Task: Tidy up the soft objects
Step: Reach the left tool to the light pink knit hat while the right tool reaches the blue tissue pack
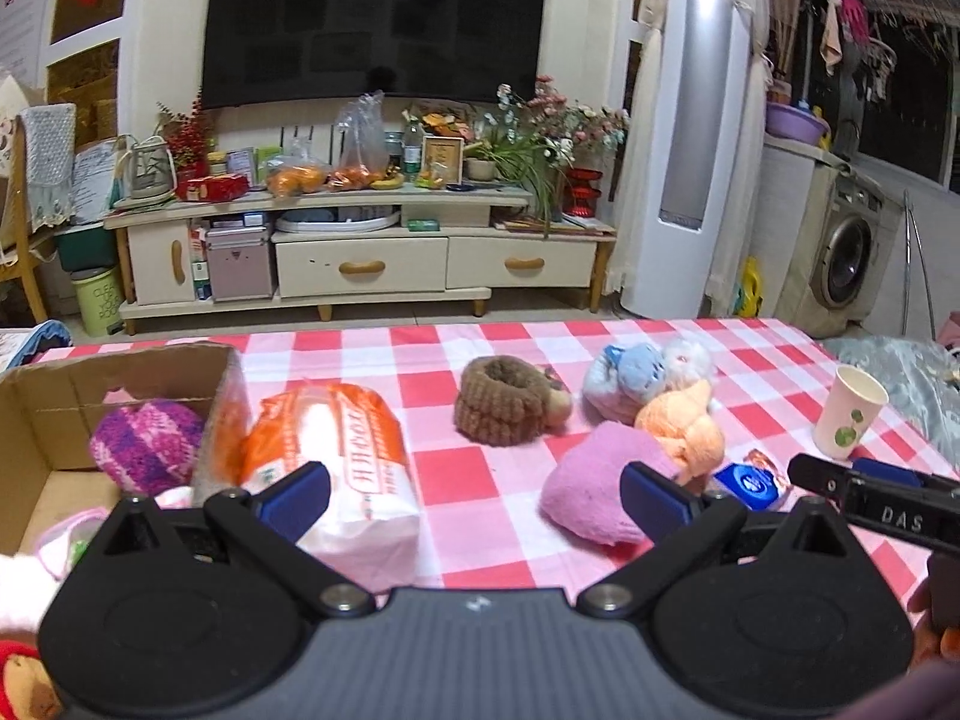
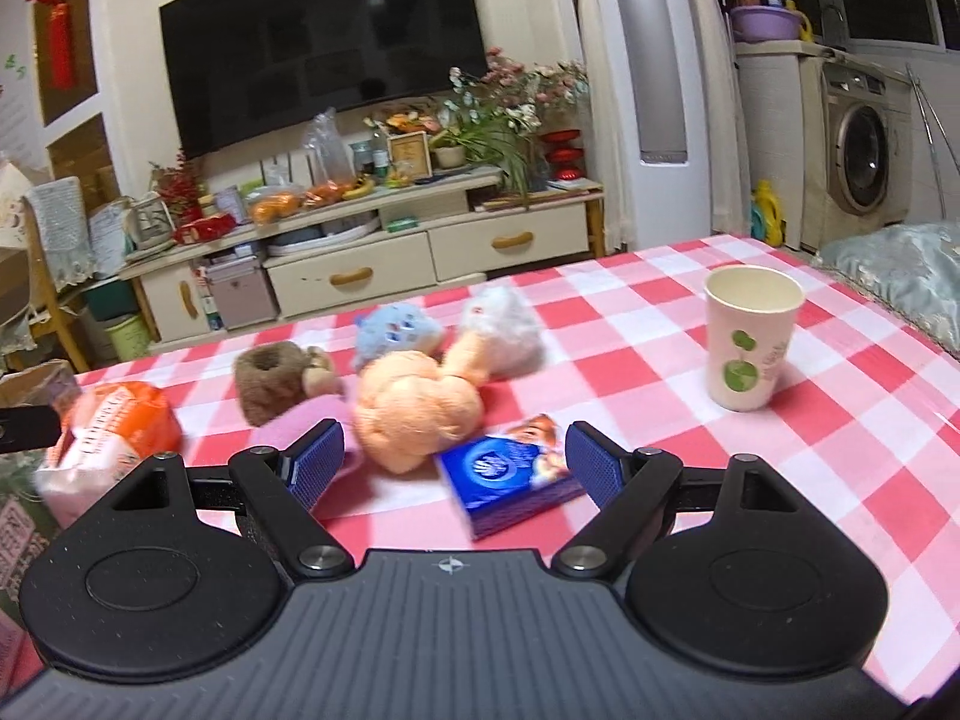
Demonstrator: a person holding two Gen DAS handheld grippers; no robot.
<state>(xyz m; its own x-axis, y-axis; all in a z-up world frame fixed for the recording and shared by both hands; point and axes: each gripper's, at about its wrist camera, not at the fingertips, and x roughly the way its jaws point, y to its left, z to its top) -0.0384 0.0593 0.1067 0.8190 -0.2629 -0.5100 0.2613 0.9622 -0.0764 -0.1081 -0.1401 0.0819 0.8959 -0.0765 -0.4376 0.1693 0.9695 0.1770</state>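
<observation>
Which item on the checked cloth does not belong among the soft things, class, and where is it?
The paper cup stands upright at the far right of the cloth, apart from the plush pile. It is rigid, not soft. The blue tissue pack lies askew beside the orange plush.

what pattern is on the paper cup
Cream paper cup printed with green round leaf shapes; it shows best in the right wrist view.
</observation>
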